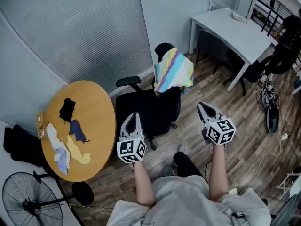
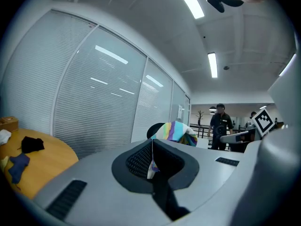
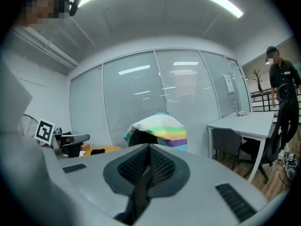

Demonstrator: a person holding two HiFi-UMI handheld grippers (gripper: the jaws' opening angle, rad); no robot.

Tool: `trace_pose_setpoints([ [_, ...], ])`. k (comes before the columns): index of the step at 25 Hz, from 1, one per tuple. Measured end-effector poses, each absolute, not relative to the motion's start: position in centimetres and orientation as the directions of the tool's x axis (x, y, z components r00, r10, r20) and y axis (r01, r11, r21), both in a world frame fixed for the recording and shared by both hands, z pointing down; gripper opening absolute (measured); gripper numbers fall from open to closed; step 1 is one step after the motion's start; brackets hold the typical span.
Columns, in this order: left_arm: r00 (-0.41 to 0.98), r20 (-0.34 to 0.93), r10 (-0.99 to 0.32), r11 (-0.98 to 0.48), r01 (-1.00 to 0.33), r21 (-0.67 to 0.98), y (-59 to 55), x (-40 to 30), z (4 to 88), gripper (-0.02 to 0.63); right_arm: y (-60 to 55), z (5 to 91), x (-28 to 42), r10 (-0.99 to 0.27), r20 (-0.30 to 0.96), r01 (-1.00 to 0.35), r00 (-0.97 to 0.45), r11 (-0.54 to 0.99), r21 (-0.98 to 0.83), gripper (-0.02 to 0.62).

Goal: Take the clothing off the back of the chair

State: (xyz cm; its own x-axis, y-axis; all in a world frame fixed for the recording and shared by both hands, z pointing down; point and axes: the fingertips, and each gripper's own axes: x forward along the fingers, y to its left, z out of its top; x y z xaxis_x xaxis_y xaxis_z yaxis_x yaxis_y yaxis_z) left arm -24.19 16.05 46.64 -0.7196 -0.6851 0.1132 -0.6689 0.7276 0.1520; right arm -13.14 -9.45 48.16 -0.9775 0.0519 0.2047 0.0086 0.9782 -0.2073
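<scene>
A pastel rainbow-striped garment (image 1: 173, 70) hangs over the back of a black office chair (image 1: 146, 109). The same cloth shows ahead in the left gripper view (image 2: 178, 131) and in the right gripper view (image 3: 159, 129). My left gripper (image 1: 133, 118) hovers over the chair's seat, short of the backrest, jaws shut with nothing between them (image 2: 151, 142). My right gripper (image 1: 205, 108) is to the right of the chair, level with the seat, also shut and empty (image 3: 148, 147). Neither gripper touches the garment.
A round wooden table (image 1: 96, 140) at the left carries several small cloths. A white desk (image 1: 225, 29) with a dark chair stands at the back right. A floor fan (image 1: 28, 199) is at bottom left. A person in dark clothes (image 3: 281, 86) stands beyond the desk.
</scene>
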Motion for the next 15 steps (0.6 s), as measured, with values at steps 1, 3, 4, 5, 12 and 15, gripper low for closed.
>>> trace_pose_setpoints([
  [1,-0.723,0.111,-0.682,0.73,-0.664,0.162,15.4,-24.7,46.8,0.029,-10.0,48.1,-13.5,0.061,0.2,0.017,-0.978,0.976,-0.216,0.021],
  [3,-0.705,0.111,-0.7,0.713,-0.681,0.168,13.4,-25.7,46.7,0.029,-11.6,47.9,-14.2,0.071,0.189,0.027,-0.979,0.973,-0.228,0.021],
  [4,-0.689,0.109,-0.717,0.696,-0.698,0.165,12.2,-26.3,46.6,0.029,-12.4,47.6,-14.7,0.08,0.18,0.036,-0.98,0.972,-0.233,0.021],
  [5,-0.671,0.104,-0.734,0.678,-0.717,0.161,11.2,-26.9,46.3,0.029,-13.2,47.2,-15.2,0.097,0.164,0.056,-0.982,0.969,-0.239,0.021],
  [12,-0.571,0.147,-0.808,0.583,-0.81,0.06,5.2,-31.7,45.3,0.029,-18.2,41.2,-17.4,0.262,-0.021,0.255,-0.965,0.916,-0.31,0.021],
  [15,-0.524,0.142,-0.84,0.536,-0.842,0.06,4.0,-32.9,44.6,0.029,-19.2,40.9,-18.5,0.305,-0.008,0.294,-0.952,0.91,-0.291,0.021],
])
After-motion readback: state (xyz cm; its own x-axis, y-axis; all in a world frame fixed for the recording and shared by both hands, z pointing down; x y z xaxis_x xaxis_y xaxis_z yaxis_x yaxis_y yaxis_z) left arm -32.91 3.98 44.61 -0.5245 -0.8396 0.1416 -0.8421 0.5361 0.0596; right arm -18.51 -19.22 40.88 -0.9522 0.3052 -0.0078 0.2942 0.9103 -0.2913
